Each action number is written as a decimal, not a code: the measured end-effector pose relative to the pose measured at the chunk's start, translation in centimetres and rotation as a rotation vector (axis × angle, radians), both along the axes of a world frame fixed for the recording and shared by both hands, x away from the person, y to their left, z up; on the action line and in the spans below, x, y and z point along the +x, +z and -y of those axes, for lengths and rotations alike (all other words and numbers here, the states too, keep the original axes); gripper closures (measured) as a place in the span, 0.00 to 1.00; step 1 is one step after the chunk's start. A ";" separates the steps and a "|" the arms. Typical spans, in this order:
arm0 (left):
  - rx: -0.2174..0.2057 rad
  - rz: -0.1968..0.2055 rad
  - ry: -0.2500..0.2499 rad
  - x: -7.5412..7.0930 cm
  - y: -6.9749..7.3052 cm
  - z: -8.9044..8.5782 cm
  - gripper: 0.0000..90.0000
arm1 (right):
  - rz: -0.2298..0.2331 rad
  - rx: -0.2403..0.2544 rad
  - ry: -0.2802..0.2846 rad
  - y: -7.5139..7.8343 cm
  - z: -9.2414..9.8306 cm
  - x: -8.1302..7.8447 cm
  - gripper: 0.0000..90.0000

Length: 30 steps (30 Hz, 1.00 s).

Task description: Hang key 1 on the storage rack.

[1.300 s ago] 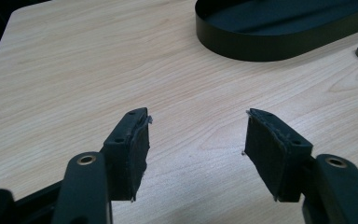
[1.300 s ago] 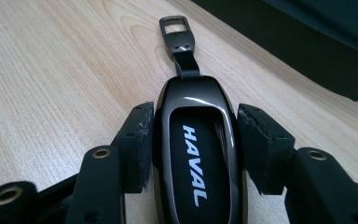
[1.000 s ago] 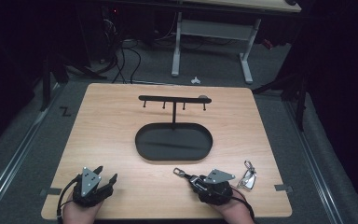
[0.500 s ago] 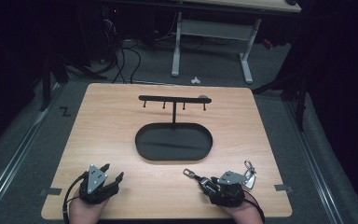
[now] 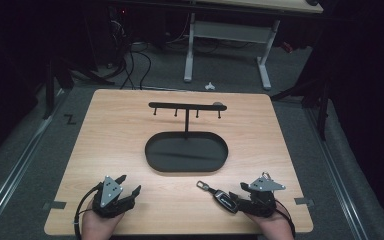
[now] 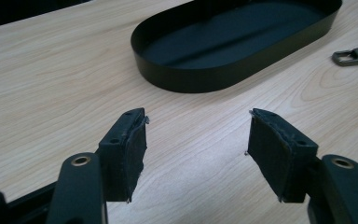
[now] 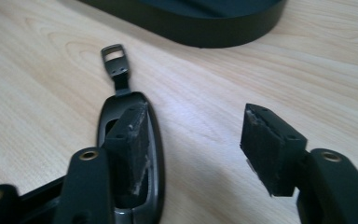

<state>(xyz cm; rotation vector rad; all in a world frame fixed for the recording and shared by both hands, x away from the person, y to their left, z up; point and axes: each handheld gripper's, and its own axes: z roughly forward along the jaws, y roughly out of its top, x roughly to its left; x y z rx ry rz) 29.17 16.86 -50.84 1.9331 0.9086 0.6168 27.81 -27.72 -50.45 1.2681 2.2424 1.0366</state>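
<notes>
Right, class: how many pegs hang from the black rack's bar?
4, all under the bar: two left of the post, two right of it.

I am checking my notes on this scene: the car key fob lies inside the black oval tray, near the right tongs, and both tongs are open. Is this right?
Not quite. The car key fob lies on the wooden table, outside the black oval tray, as the high view shows. The rest holds: it is near the right tongs, and both these and the left tongs are open.

Black oval tray [image 5: 152, 159] mid-table [image 5: 105, 130], hook stand [image 5: 187, 106] rising from it; white desk legs [image 5: 189, 50] on floor beyond
</notes>
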 end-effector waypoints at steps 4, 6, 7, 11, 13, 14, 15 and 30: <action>-0.021 -0.010 -0.028 0.4 0.0 0.3 0.38 | -0.015 -0.005 -0.067 0.7 0.2 0.1 0.52; -0.037 -0.016 -0.036 0.5 0.1 0.4 0.35 | -0.022 -0.023 -0.103 1.0 0.2 0.1 0.53; -0.046 -0.021 -0.040 0.6 0.1 0.4 0.33 | -0.027 -0.034 -0.118 1.2 0.2 0.1 0.54; -0.055 -0.027 -0.054 0.6 0.2 0.5 0.29 | -0.061 -0.066 -0.150 2.1 0.3 0.6 0.53; -0.062 -0.029 -0.057 0.7 0.2 0.6 0.27 | -0.082 -0.092 -0.153 2.7 0.4 0.9 0.52; -0.064 -0.032 -0.058 0.7 0.3 0.6 0.26 | -0.086 -0.109 -0.146 3.0 0.5 1.1 0.52; -0.067 -0.033 -0.061 0.8 0.3 0.6 0.25 | -0.099 -0.120 -0.145 3.2 0.4 1.2 0.52; -0.044 -0.027 -0.064 0.6 0.0 0.9 0.20 | -0.274 -0.292 -0.047 4.8 -0.5 3.6 0.47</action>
